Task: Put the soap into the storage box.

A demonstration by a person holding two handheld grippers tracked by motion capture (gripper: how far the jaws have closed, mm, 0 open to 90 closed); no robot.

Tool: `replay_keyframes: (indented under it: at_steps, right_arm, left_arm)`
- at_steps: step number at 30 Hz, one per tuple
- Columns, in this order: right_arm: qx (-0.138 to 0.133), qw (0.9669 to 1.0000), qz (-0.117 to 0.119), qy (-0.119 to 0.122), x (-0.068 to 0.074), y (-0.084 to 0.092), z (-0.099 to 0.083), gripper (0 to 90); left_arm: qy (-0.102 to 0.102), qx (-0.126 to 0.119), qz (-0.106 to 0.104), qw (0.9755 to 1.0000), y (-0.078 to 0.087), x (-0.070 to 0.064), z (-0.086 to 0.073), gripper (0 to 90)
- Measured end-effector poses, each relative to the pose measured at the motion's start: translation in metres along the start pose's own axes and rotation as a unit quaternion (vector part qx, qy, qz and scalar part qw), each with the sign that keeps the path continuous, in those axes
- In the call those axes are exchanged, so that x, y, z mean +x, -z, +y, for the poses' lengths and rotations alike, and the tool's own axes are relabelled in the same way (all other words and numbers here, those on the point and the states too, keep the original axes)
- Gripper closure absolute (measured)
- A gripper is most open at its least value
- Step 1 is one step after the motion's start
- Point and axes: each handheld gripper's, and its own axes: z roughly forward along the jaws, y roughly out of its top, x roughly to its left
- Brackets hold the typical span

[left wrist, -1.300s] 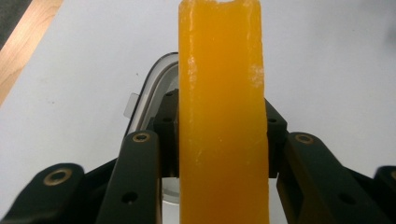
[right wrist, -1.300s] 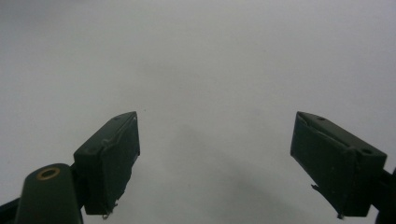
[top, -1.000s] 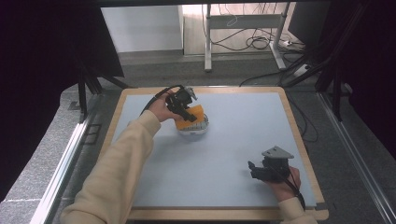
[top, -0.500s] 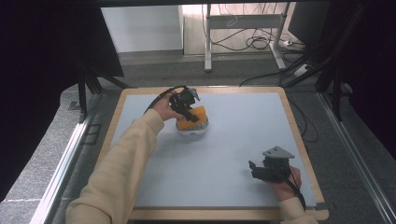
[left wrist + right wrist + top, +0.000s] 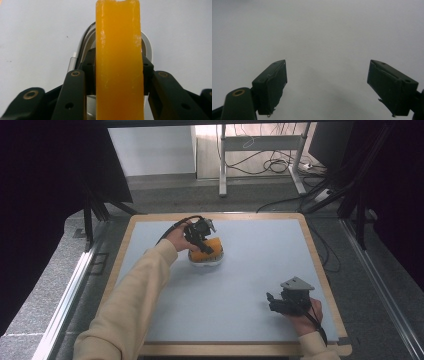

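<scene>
While left claw clamps orange block, right claw wide, empty.

1. The left gripper has sunk slightly towards the white bowl.
2. The orange sponge between its fingers now sits lower, at the bowl.

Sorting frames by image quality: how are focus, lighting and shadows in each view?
High view: even light on the table, dark surround. Left gripper view: the orange block, clamped in the left gripper, is close and soft-edged, with the white dish behind it. Right gripper view: the right gripper is open, casting a faint shadow.
</scene>
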Motion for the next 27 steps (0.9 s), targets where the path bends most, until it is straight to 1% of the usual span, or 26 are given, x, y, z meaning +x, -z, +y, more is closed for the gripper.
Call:
replay_keyframes:
  at_steps: [2,3,4,5,6,7,8,10,11,12,14,15,20,23,27]
  right_arm:
    - [0.003,1.0000,0.001,0.001,0.000,-0.001,0.000,16.4]
    - [0.005,1.0000,0.001,0.001,0.000,-0.002,-0.001,16.4]
    - [0.005,1.0000,0.002,0.002,0.000,-0.002,-0.001,16.4]
    - [0.005,1.0000,0.002,0.002,0.000,-0.002,-0.001,16.4]
    - [0.005,1.0000,0.002,0.002,0.000,-0.002,-0.001,16.4]
    - [0.005,1.0000,0.002,0.002,0.000,-0.002,-0.001,16.4]
    - [0.006,1.0000,0.003,0.002,0.000,-0.002,-0.001,16.4]
    - [0.009,0.9999,0.005,0.002,0.000,-0.002,-0.001,16.3]
    - [0.009,0.9999,0.005,0.003,0.001,-0.002,-0.001,16.3]
    - [0.009,0.9999,0.005,0.004,0.001,-0.002,-0.001,16.3]
    - [0.010,0.9999,0.006,0.005,0.001,-0.002,0.000,16.3]
    - [0.010,0.9999,0.006,0.005,0.001,-0.002,0.000,16.2]
    - [0.013,0.9999,0.008,0.005,0.002,-0.003,-0.001,16.1]
    - [0.013,0.9999,0.008,0.004,0.001,-0.003,-0.001,16.1]
    - [0.015,0.9998,0.010,0.005,0.001,-0.004,-0.001,16.0]
  left_arm:
    - [-0.002,0.001,0.001,1.0000,-0.002,0.000,0.000,61.7]
    - [0.000,-0.005,0.001,1.0000,-0.002,0.000,0.000,61.6]
    - [0.006,-0.018,0.001,0.9998,0.001,0.001,0.000,60.2]
    - [0.012,-0.029,0.001,0.9995,0.004,0.002,0.000,57.2]
    - [0.016,-0.034,0.016,0.9992,0.008,0.001,0.001,52.0]
    - [0.015,-0.033,0.034,0.9988,0.011,0.000,0.002,47.4]
    - [0.015,-0.033,0.045,0.9983,0.014,-0.001,0.003,42.1]
    - [0.018,-0.034,0.063,0.9973,0.019,-0.003,0.004,33.7]
    - [0.019,-0.035,0.068,0.9969,0.022,-0.004,0.004,31.8]
    - [0.022,-0.038,0.069,0.9966,0.023,-0.005,0.004,31.1]
    - [0.037,-0.041,0.067,0.9962,0.025,-0.006,0.003,28.2]
    - [0.046,-0.047,0.066,0.9956,0.026,-0.007,0.003,27.1]
    - [0.061,-0.055,0.064,0.9946,0.030,-0.008,0.000,22.9]
    - [0.071,-0.066,0.068,0.9930,0.034,-0.009,-0.004,22.1]
    - [0.087,-0.080,0.065,0.9909,0.039,-0.013,-0.011,21.3]
